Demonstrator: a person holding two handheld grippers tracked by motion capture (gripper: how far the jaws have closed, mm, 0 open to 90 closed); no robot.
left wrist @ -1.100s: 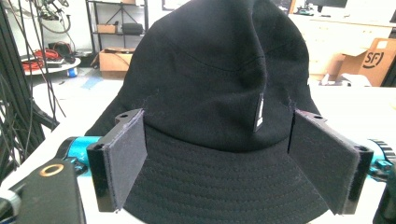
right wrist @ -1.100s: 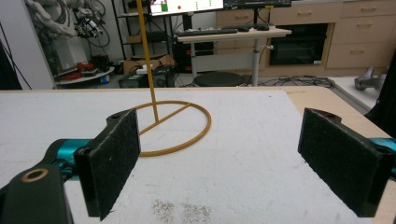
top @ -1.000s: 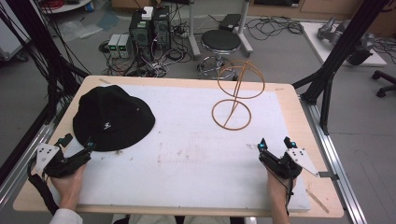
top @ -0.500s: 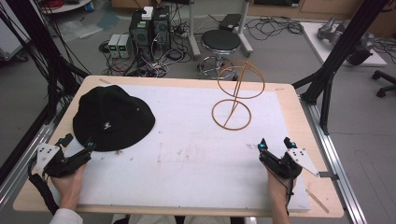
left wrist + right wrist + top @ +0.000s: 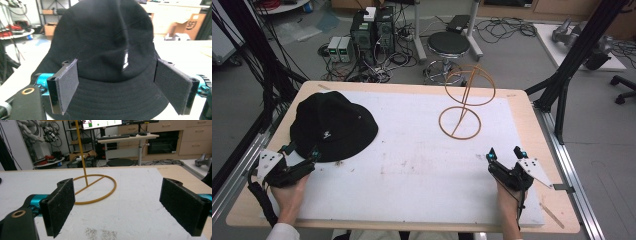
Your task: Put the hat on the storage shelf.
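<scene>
Black hat (image 5: pixel 333 125) crown up, logo twd left gripper (image 5: pixel 303 155); fingers wide, both grippers.

A wooden table (image 5: pixel 532 107) carries a white mat (image 5: pixel 412 165) with faint brown smudges near its middle. On the floor past the far edge, a black stool (image 5: pixel 448 44) stands at 12 o'clock, computer towers (image 5: pixel 373 30) at 11, loose cables (image 5: pixel 507 30) at 1, a chair base (image 5: pixel 624 87) at 2. The right gripper view shows a desk (image 5: pixel 127 137) bearing a keyboard (image 5: pixel 113 137), with drawers (image 5: pixel 197 136) beside it
</scene>
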